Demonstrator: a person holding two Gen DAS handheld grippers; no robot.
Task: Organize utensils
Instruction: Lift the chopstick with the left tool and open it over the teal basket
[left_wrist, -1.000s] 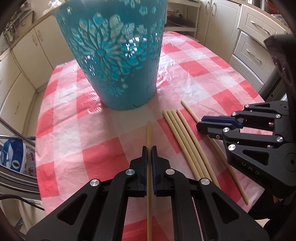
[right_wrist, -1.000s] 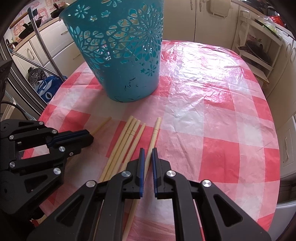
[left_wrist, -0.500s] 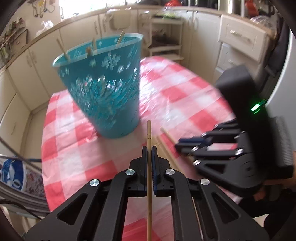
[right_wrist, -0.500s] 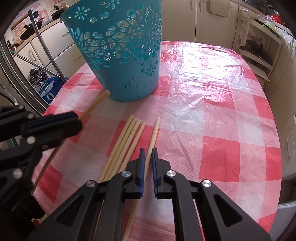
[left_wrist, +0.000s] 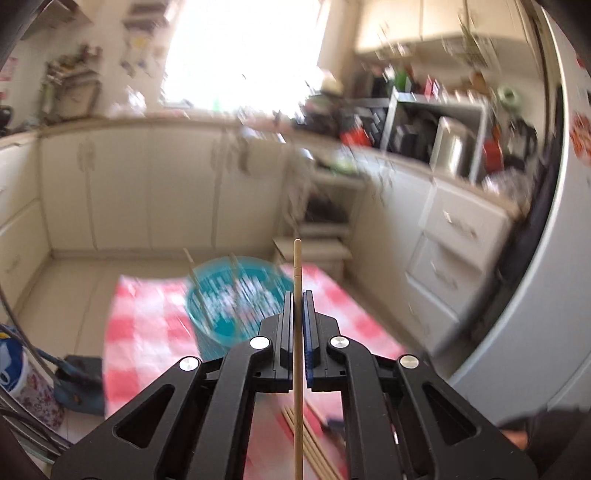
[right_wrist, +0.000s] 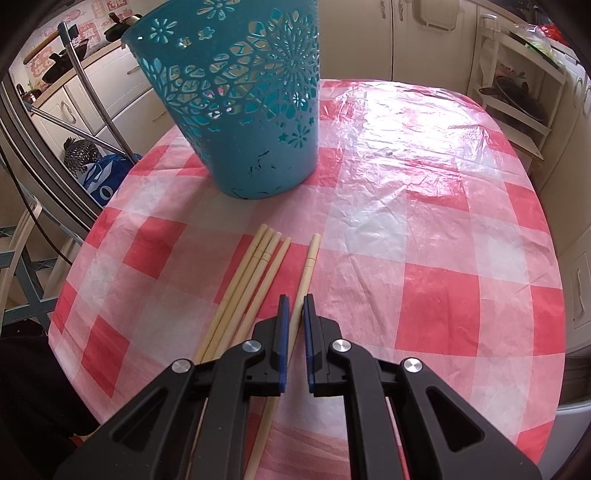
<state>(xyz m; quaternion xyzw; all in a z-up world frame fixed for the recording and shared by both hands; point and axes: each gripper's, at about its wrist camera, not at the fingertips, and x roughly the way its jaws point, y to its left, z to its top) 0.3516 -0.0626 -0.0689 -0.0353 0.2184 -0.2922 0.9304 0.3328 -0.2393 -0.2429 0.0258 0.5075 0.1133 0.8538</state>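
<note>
Chopsticks are found in 3 places. 1 chopstick (left_wrist: 297, 280) is clamped between the pads of the left claw (left_wrist: 296, 314), its tip jutting past the fingertips and its near end cut off by the lower frame edge. Beyond that claw, the teal basket (left_wrist: 236, 295) is seen from above on the checked table (left_wrist: 147, 314); it is heavily blurred, and 2 or so pale sticks leaning inside it can barely be made out. More chopsticks on the table are glimpsed under the left claw, mostly hidden by its arms.

In the right wrist view, 4 chopsticks (right_wrist: 247, 280) lie bunched on the table, near the basket (right_wrist: 251, 110), with their near ends hidden under the right claw (right_wrist: 294, 317). A single chopstick (right_wrist: 308, 266) lies just right of the bunch and runs through the narrow gap of the right claw, which is nearly closed; whether the pads press on it cannot be told.
</note>
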